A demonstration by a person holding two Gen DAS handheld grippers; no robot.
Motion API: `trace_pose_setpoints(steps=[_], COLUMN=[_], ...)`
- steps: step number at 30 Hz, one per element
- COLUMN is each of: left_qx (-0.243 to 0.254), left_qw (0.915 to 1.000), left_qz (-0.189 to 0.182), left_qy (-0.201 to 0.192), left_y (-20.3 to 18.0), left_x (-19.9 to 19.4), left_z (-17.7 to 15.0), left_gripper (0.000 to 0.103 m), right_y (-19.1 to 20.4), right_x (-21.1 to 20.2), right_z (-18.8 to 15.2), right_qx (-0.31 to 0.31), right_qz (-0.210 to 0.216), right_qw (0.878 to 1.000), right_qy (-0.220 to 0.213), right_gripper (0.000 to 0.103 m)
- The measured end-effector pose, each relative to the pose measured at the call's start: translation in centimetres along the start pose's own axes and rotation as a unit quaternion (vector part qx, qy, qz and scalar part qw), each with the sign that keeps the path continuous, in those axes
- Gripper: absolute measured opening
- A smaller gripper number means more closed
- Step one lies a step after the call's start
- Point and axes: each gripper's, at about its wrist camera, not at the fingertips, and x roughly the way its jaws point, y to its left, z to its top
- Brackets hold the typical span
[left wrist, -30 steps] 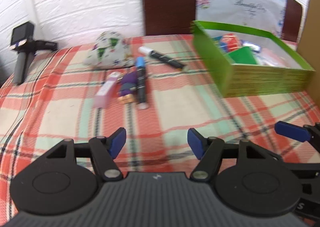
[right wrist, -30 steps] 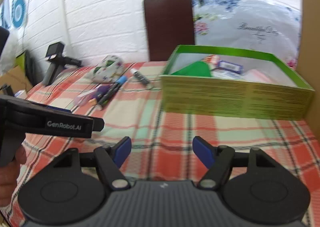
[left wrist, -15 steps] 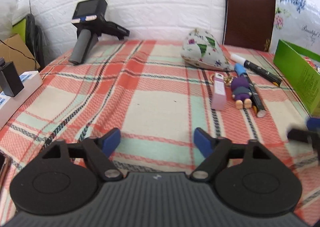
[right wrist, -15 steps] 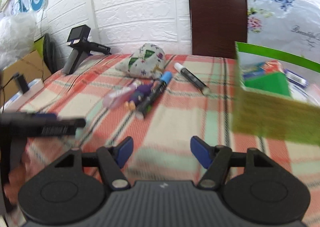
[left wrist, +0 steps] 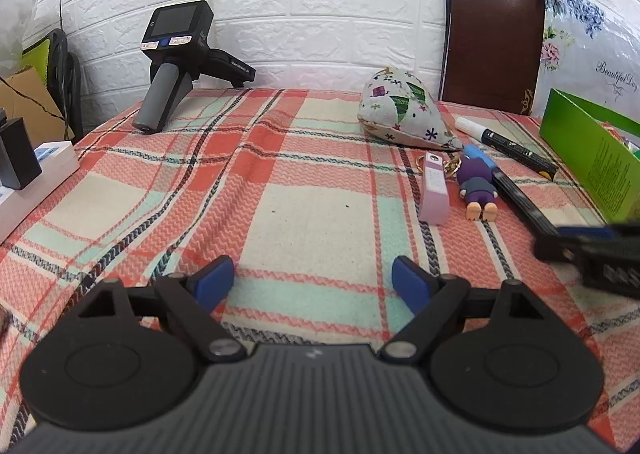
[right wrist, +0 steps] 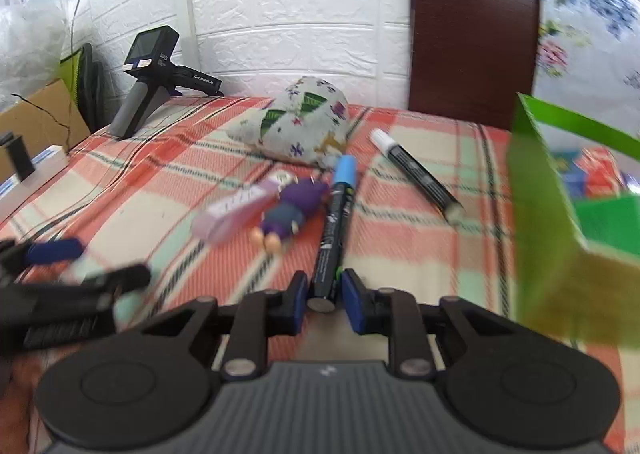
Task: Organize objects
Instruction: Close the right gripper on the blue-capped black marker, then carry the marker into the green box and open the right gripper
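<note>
White brick backed my plaid cloth (left wrist: 280, 190), green box (right wrist: 536, 214) at its right. My left claw (left wrist: 312, 278) hung wide over bare cloth, still opening. My right claw (right wrist: 325, 294) pinched the marker (right wrist: 334, 230) (blue cap, black barrel) at its near end, its length running straight ahead, box nearer that hand.

1. The right gripper (right wrist: 324, 296) is clamped on the near end of a black marker with a blue cap (right wrist: 335, 230).
2. Left of this marker lies a purple toy figure (right wrist: 288, 210).
3. Right of it stands a green cardboard box (right wrist: 536, 190).
</note>
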Motion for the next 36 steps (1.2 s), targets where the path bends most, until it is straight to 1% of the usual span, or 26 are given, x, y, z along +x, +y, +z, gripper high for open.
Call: trace_pose_setpoints(steps=[2, 4, 5, 6, 8, 9, 11, 12, 13, 15, 16, 17, 18, 19, 20, 22, 25, 29, 33, 36], left_qx=[0.000, -0.009, -0.016, -0.025, -0.044, -0.053, -0.065, -0.068, -0.066, -0.039, -0.031, -0.027, -0.023, -0.024, -0.032, -0.037, -0.023, 0.010, 0.042, 0.068], left_qw=[0.9999, 0.9991, 0.9984, 0.9974, 0.9920, 0.9866, 0.9720, 0.9638, 0.9604, 0.9637, 0.9644, 0.9647, 0.9649, 0.9654, 0.9643, 0.9630, 0.9637, 0.9619, 0.9561, 0.9529], left_qz=[0.004, 0.008, 0.002, -0.016, -0.077, -0.112, -0.175, -0.197, -0.207, -0.201, -0.201, -0.203, -0.203, -0.198, -0.202, -0.215, -0.230, -0.253, -0.278, -0.288], left_qy=[0.013, 0.039, 0.054, 0.066, 0.091, 0.106, 0.144, 0.165, 0.174, 0.172, 0.169, 0.166, 0.165, 0.168, 0.169, 0.159, 0.133, 0.104, 0.082, 0.065], left_y=[-0.1, -0.4, -0.7, -1.1, -2.4, -3.3, -5.4, -6.4, -7.5, -9.5, -10.3, -10.8, -11.3, -11.5, -11.6, -11.6, -13.1, -16.9, -21.8, -25.6], left_x=[0.0, -0.1, -0.4, -0.7, -1.6, -2.0, -2.1, -1.9, -1.8, -2.1, -2.1, -2.2, -2.2, -2.1, -2.2, -2.4, -3.3, -3.9, -3.3, -2.5], left_z=[0.3, 1.0, 1.4, 1.7, 2.1, 2.3, 2.2, 2.0, 1.9, 1.7, 1.6, 1.6, 1.6, 1.7, 2.0, 3.1, 5.5, 9.2, 12.1, 13.6], left_gripper=[0.087, 0.086, 0.085, 0.084, 0.077, 0.077, 0.077, 0.076, 0.076, 0.075, 0.067, 0.046, 0.034, 0.028, 0.028, 0.027, 0.026, 0.024, 0.024, 0.024], right_y=[-0.8, -1.4, -1.7, -2.0, -2.4, -2.8, -3.5, -3.8, -4.1, -4.6, -4.6, -4.7, -4.6, -4.5, -4.5, -5.0, -5.9, -8.2, -12.1, -15.2], right_x=[-1.9, -3.8, -4.7, -5.5, -6.6, -7.0, -7.3, -7.3, -7.4, -7.6, -7.8, -7.9, -8.1, -8.4, -8.7, -9.2, -10.1, -10.8, -11.2, -10.9], right_z=[-1.4, -2.9, -3.6, -4.3, -5.3, -5.6, -6.1, -6.3, -6.4, -6.8, -7.0, -7.2, -7.2, -7.2, -7.2, -6.8, -5.8, -3.9, -1.7, -0.2], right_qx=[0.015, 0.034, 0.049, 0.063, 0.094, 0.113, 0.145, 0.157, 0.168, 0.179, 0.178, 0.177, 0.173, 0.168, 0.162, 0.160, 0.153, 0.142, 0.160, 0.172], right_qz=[0.012, 0.023, 0.031, 0.039, 0.060, 0.074, 0.097, 0.106, 0.115, 0.127, 0.130, 0.133, 0.135, 0.131, 0.125, 0.121, 0.104, 0.063, 0.025, -0.003], right_qw=[1.000, 0.999, 0.998, 0.997, 0.994, 0.991, 0.985, 0.982, 0.979, 0.976, 0.975, 0.975, 0.976, 0.977, 0.979, 0.979, 0.980, 0.981, 0.974, 0.970], right_qy=[0.001, 0.003, 0.005, 0.006, 0.010, 0.012, 0.013, 0.012, 0.013, 0.011, 0.008, 0.006, 0.002, -0.005, -0.012, -0.031, -0.069, -0.117, -0.156, -0.173], right_gripper=[0.018, 0.018, 0.018, 0.018, 0.018, 0.018, 0.018, 0.018, 0.018, 0.018, 0.018, 0.018, 0.018, 0.018, 0.018, 0.018, 0.018, 0.018, 0.018, 0.018])
